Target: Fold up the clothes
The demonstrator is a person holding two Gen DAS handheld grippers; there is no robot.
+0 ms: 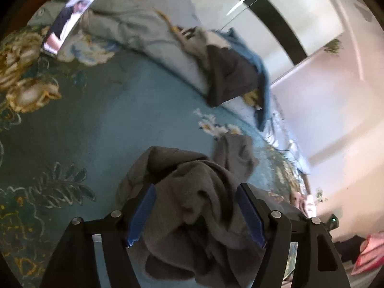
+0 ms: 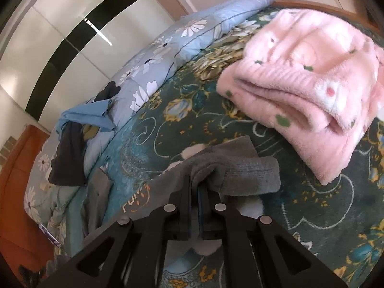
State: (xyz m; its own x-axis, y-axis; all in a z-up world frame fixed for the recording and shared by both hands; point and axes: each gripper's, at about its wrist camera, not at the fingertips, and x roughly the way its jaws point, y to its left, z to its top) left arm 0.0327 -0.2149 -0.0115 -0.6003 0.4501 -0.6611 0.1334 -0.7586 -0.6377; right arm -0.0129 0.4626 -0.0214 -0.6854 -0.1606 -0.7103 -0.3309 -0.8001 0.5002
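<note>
The left gripper (image 1: 195, 212) stood wide open, its blue-padded fingers (image 1: 141, 218) spread to either side of a crumpled grey garment (image 1: 192, 199) that bunched up between them without being pinched. The garment lay on the bed's teal floral cover (image 1: 79, 120), near the camera. Farther off, a heap of dark and blue clothes (image 1: 232, 72) rested against a pale flowered quilt (image 1: 134, 16), and a phone (image 1: 69, 21) with a lit screen lay at the far left.

In the right wrist view, the right gripper (image 2: 195, 187) was closed tight, its jaws together on a fold of the same grey garment (image 2: 242, 170), whose ribbed cuff end hung out to the right of the fingertips. Orange lettering showed on the grey cloth just left of the gripper. A folded pink fleece garment (image 2: 312, 79) lay on the cover at the far right, apart from the grey one. The dark and blue clothes (image 2: 74, 139) sat at the left on the light blue daisy quilt (image 2: 182, 31).
</note>
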